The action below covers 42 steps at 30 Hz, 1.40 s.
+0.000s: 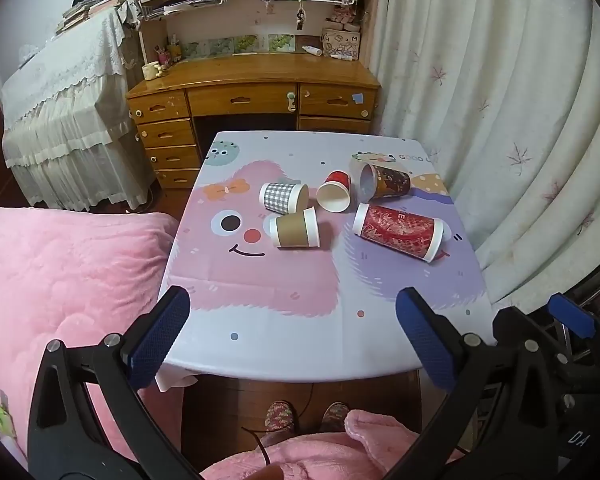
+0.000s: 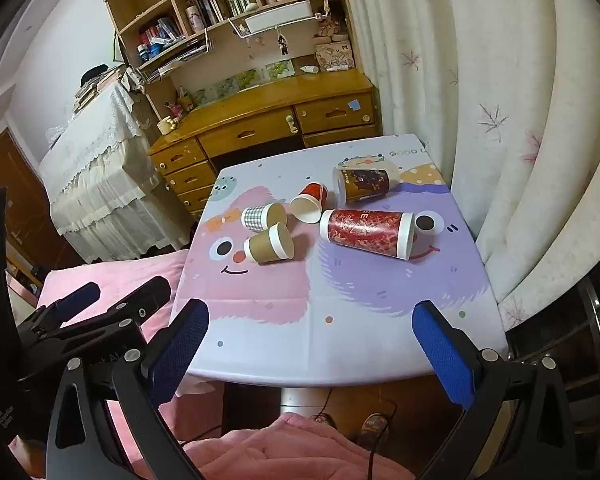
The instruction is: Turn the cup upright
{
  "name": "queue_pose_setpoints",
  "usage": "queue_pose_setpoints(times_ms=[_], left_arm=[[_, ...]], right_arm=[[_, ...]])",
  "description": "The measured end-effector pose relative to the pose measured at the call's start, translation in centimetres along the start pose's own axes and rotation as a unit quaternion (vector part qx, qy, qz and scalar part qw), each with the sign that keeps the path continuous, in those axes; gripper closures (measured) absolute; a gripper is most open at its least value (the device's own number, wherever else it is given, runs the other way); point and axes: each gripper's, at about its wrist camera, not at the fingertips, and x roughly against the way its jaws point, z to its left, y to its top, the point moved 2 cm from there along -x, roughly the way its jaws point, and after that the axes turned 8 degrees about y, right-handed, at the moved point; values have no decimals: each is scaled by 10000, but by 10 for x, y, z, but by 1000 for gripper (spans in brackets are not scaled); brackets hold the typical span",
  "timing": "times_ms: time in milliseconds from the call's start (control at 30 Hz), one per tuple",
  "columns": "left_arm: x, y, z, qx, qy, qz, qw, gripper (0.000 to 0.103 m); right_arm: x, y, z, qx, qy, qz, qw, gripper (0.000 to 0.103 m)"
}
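Note:
Several paper cups lie on their sides on the cartoon tablecloth (image 1: 284, 320): a grey checked cup (image 1: 283, 197), a brown cup (image 1: 296, 227), a small red cup (image 1: 334, 192), a dark patterned cup (image 1: 386, 181) and a large red cup (image 1: 398, 232). They show again in the right wrist view: checked (image 2: 262, 215), brown (image 2: 269, 243), small red (image 2: 310, 201), dark (image 2: 362, 185), large red (image 2: 367, 233). My left gripper (image 1: 292, 340) is open and empty above the table's near edge. My right gripper (image 2: 312, 344) is open and empty, also short of the cups.
A pink quilted bed (image 1: 60, 288) lies left of the table. A wooden desk (image 1: 252, 92) with shelves stands behind it. White curtains (image 1: 500, 120) hang on the right. The person's slippered feet (image 1: 306, 416) are under the table's near edge.

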Motion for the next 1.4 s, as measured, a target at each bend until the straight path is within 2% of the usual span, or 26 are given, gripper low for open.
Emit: queue_pose_setpoints(times_ms=[200,433,900,1400], left_arm=[[-2,0,1,13,-67,29,10000,1],[-1,-1,-4,3,26,-5,10000,1],[11,5,0,-1,-38,-127,9999,1],[2,6,1,-71,-69,-49,9999,1]], right_arm=[[-1,0,-1,-40,96,-10,9999,0],[1,1,4,-10,37,-51,10000,0],[3,3,0,-42,20,-70,10000,0],[10,12,0,-97,11,-78,9999,0]])
